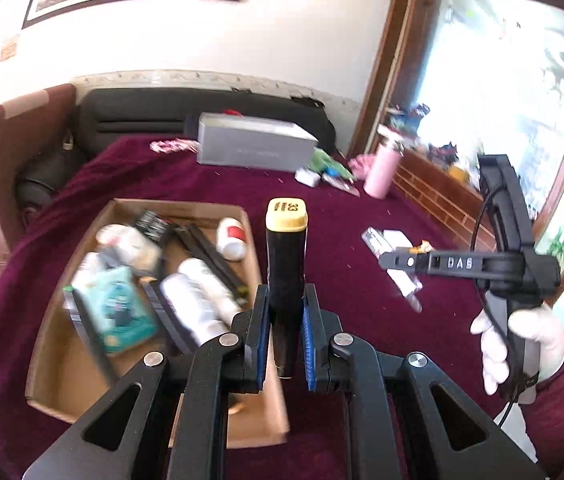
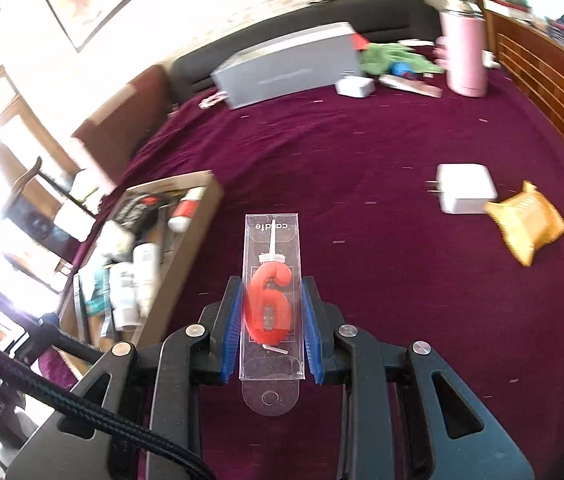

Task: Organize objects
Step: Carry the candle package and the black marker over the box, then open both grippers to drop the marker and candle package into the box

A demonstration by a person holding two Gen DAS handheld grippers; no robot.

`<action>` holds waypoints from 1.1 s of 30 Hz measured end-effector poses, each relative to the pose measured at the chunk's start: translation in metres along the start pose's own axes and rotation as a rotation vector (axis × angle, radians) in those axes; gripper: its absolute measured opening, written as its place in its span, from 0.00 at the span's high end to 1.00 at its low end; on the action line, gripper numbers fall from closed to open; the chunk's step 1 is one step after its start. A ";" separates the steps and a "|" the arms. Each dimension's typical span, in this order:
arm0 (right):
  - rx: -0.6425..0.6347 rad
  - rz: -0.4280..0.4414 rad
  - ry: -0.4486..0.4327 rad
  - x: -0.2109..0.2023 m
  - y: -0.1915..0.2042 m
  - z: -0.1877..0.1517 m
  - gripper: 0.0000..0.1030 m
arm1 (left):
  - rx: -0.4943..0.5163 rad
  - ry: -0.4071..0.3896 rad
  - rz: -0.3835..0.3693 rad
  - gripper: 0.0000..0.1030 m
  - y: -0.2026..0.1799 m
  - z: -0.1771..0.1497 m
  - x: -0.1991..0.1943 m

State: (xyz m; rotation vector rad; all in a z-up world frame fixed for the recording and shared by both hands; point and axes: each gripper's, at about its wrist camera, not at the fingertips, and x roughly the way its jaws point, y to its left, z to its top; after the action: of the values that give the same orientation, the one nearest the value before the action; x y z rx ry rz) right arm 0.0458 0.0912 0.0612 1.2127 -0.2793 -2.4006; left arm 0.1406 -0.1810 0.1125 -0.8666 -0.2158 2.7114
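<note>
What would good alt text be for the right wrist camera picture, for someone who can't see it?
The right gripper holds a clear candle box with a red number six candle above a maroon cloth. A cardboard box of mixed items lies to the left; a white charger and gold packet lie to the right.

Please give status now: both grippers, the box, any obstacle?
Left gripper shut on black marker. Right gripper shut on candle pack. Cardboard box nearly full. No obstacle seen.
</note>
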 end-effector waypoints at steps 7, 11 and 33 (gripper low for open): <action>-0.106 0.112 0.037 0.017 0.066 -0.002 0.75 | -0.050 -0.033 0.088 0.89 0.052 0.004 -0.036; -0.137 0.178 0.074 0.033 0.094 -0.006 0.75 | -0.047 -0.009 0.171 0.89 0.077 -0.001 -0.042; -0.155 0.134 0.143 0.108 0.142 0.003 0.75 | -0.050 0.206 0.262 0.89 0.129 -0.008 0.046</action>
State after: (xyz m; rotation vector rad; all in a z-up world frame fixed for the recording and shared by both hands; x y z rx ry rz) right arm 0.0281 -0.0843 0.0377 1.2454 -0.1235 -2.1668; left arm 0.0805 -0.2884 0.0515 -1.2600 -0.1338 2.8341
